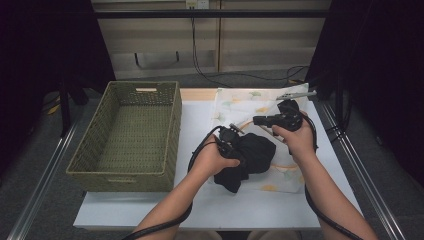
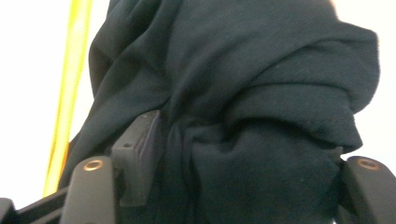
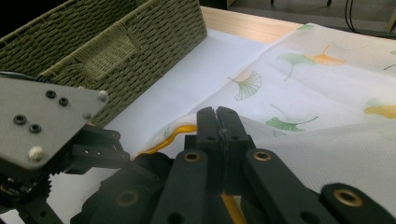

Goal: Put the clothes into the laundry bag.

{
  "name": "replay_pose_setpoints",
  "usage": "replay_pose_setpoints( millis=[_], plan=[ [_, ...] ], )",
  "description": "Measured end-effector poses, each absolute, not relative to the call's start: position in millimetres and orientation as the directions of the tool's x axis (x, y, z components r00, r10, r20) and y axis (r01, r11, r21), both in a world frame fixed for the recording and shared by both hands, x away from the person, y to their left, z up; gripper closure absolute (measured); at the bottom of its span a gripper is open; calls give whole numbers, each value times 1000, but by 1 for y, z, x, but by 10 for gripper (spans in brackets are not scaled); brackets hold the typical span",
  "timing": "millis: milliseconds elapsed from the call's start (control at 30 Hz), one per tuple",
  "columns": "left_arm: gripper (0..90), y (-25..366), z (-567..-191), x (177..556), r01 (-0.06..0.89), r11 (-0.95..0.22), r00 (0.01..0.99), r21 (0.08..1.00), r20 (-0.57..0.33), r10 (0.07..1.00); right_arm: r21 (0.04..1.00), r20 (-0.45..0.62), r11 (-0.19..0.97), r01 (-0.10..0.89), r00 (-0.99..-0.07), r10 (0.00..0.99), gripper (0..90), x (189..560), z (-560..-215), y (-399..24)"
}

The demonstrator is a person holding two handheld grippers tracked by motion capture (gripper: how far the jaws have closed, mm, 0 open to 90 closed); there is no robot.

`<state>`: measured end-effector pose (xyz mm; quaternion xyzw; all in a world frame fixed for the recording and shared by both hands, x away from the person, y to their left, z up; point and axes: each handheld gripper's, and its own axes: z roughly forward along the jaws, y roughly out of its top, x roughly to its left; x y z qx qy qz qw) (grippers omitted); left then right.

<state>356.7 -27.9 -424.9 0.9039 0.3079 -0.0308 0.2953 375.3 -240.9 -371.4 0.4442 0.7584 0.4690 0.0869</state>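
Note:
A bundled black garment (image 1: 256,156) lies on a white cloth printed with ginkgo leaves (image 1: 235,105) right of the table's middle. My left gripper (image 1: 235,141) is down on the garment's left side. In the left gripper view the black fabric (image 2: 233,70) bulges between the spread jaws of that gripper (image 2: 243,163), and the pads stand apart without squeezing it. My right gripper (image 1: 257,120) hovers just behind the garment. In the right gripper view its jaws (image 3: 219,119) are pressed together on the cloth's yellow hem (image 3: 177,133), and the patterned cloth (image 3: 303,93) rises up to them.
An empty woven green basket (image 1: 172,125) stands on the table's left half, its wall (image 3: 116,46) close to both grippers. A slim grey object (image 1: 296,94) lies at the far right corner. White tabletop (image 1: 195,125) shows between basket and cloth.

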Motion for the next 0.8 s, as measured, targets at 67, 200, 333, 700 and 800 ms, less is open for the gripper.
replay_pose_setpoints(
  millis=[67, 200, 333, 700, 800],
  plan=[
    [255, -28, -425, 355, 568, -642, 813, 516, -227, 536, 790, 284, 167, 591, -592, 754, 897, 375, -372, -241],
    [177, -24, -421, 350, 561, -654, 817, 507, -213, 535, 789, 283, 166, 592, -590, 756, 896, 375, -372, -243],
    [132, -19, -424, 346, 563, -672, 817, 481, -199, 542, 788, 284, 166, 594, -588, 758, 897, 375, -373, -244],
    [510, -21, -435, 341, 635, -645, 766, 425, -237, 597, 790, 288, 161, 592, -590, 755, 896, 375, -372, -242],
    [656, -21, -434, 341, 669, -628, 739, 398, -262, 621, 788, 289, 160, 595, -586, 757, 897, 374, -372, -243]
  ],
)
